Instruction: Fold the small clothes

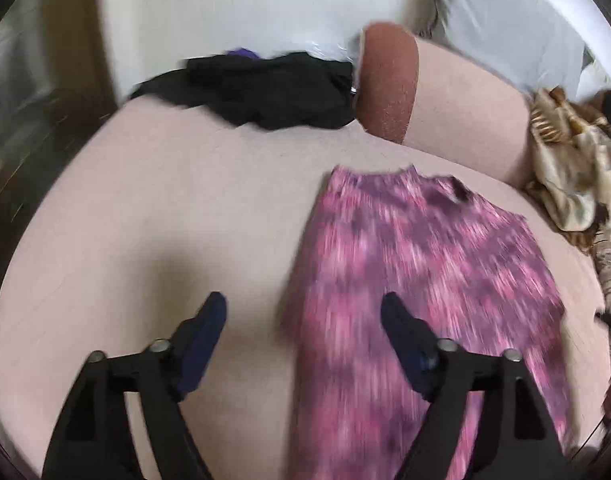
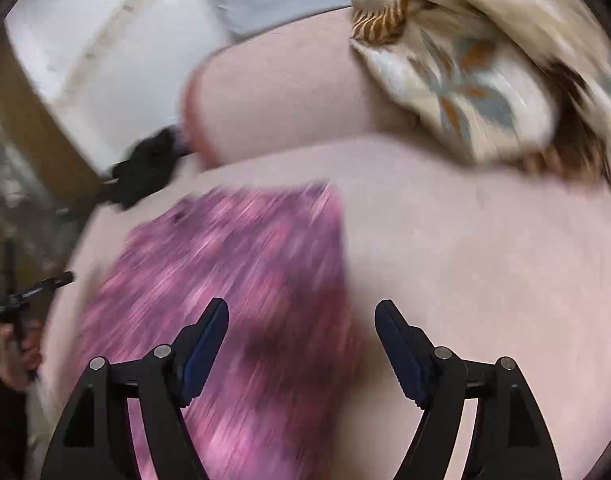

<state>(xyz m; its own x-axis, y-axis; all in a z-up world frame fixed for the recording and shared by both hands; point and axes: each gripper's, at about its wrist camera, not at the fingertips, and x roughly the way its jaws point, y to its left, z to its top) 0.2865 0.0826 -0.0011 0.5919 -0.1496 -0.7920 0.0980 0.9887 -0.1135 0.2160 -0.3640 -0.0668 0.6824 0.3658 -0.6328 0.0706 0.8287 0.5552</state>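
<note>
A pink and purple patterned garment [image 1: 417,280] lies flat on the pale pink bed surface [image 1: 165,208], blurred by motion. My left gripper [image 1: 303,314] hovers open above the garment's left edge, nothing between its fingers. In the right wrist view the same garment [image 2: 233,280] spreads from the lower middle toward the left. My right gripper [image 2: 301,320] is open above the garment's right edge, its jaws holding nothing. A pile of dark clothes [image 1: 257,88] lies at the far end of the bed.
A pink bolster with a brown end [image 1: 389,80] lies across the back. A beige patterned blanket [image 2: 477,64] is bunched at the right. A white pillow [image 2: 117,48] rests beyond the bed. At the left edge, a hand holds a black device [image 2: 17,300].
</note>
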